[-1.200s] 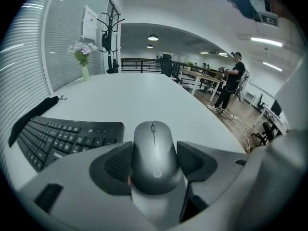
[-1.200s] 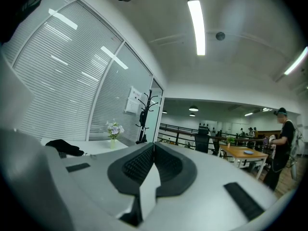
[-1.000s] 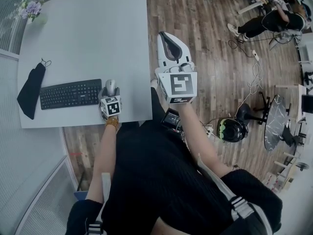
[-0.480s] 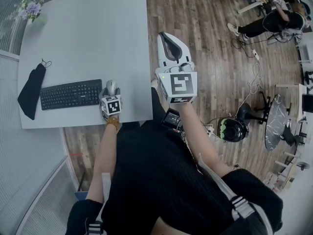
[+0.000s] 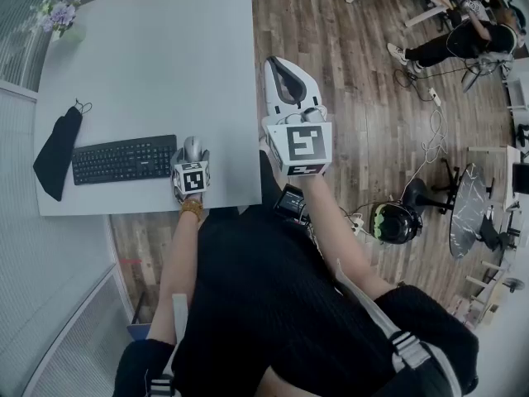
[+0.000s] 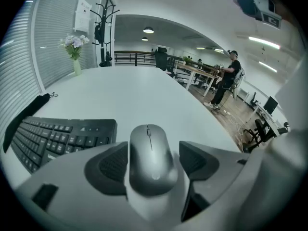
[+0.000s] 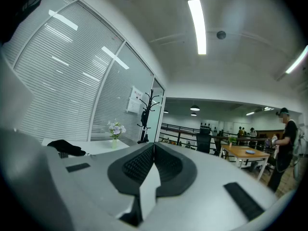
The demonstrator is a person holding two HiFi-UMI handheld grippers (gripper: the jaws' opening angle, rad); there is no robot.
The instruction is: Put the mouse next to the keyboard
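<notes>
White table (image 5: 149,56) | wood floor (image 5: 347,73) | left claw (image 6: 154,161) just spreading, mouse (image 6: 148,146) between | right claw (image 7: 154,158) pressed together

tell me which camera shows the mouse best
The left gripper view: the mouse fills the centre close up, wheel clear, keyboard just left of it. The head view shows only a small grey shape at the keyboard's right end. The right gripper view does not show it.
</notes>
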